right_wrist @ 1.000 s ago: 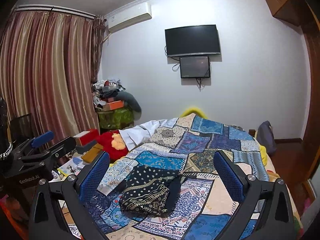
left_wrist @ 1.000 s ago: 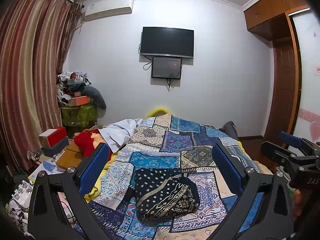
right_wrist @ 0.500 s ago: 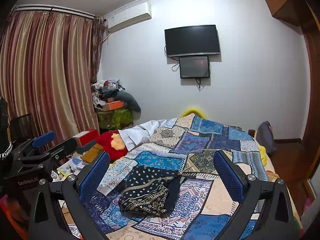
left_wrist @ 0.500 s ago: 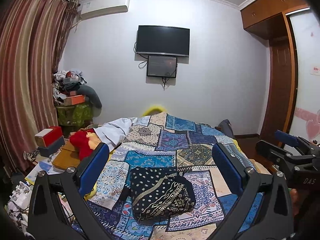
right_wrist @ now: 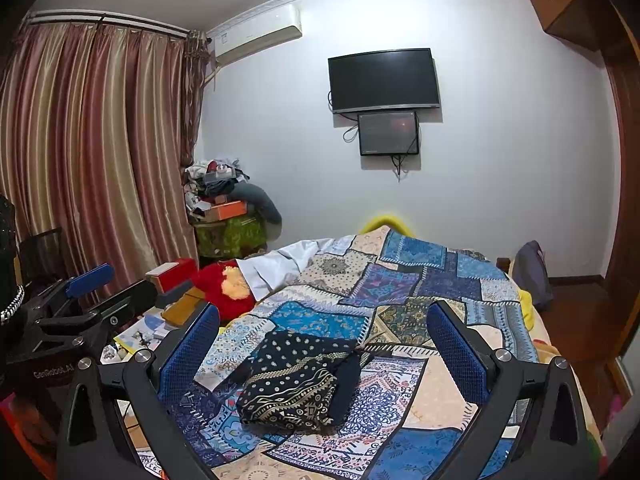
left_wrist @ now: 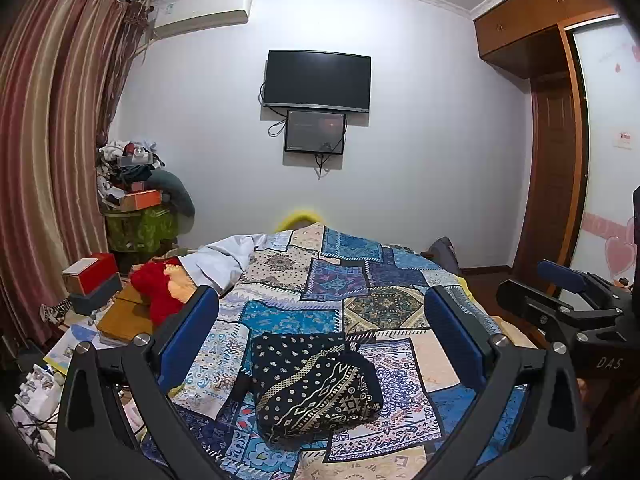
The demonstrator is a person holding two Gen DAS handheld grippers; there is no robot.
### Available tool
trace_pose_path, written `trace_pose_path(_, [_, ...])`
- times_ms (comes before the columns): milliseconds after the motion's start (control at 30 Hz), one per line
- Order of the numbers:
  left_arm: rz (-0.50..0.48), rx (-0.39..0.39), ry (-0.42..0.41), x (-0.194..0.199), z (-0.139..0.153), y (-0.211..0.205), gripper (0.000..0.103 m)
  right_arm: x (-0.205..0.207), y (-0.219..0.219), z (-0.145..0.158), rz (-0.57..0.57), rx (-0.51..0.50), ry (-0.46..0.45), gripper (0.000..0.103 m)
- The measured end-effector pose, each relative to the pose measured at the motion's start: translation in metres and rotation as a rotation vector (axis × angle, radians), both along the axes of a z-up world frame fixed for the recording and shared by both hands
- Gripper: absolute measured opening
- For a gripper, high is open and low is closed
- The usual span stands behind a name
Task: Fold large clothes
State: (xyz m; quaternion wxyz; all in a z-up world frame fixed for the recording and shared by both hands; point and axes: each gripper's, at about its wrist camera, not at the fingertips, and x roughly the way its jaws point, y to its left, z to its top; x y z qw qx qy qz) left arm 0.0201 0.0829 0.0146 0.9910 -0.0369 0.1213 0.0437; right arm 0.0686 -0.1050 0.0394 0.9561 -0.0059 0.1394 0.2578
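A black garment with cream dots and geometric bands (left_wrist: 312, 384) lies folded into a compact bundle on the patchwork bedspread (left_wrist: 344, 280); it also shows in the right wrist view (right_wrist: 296, 384). My left gripper (left_wrist: 320, 336) is open and empty, held above and short of the bundle. My right gripper (right_wrist: 322, 340) is open and empty too, held above the bed to the right of the left one. The right gripper shows at the right edge of the left wrist view (left_wrist: 568, 300), and the left gripper at the left edge of the right wrist view (right_wrist: 88, 304).
A red plush toy (left_wrist: 154, 288) and white cloth (left_wrist: 220, 260) lie at the bed's far left. Boxes (left_wrist: 90, 280) and a clothes pile (left_wrist: 132, 184) stand by the curtain (left_wrist: 44, 152). A TV (left_wrist: 318, 80) hangs on the far wall. A wardrobe (left_wrist: 556, 128) stands right.
Both grippers have drawn back and risen slightly from the bed, staying open and empty. The folded bundle has not moved.
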Motion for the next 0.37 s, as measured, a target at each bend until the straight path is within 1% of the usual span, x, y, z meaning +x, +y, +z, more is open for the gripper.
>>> trace_pose_path(367, [-0.008,0.003,0.005,-0.0004,0.0012,0.0009,0.103,-0.0011,0.0032,-0.0023,-0.003,0.004,0.006,0.103])
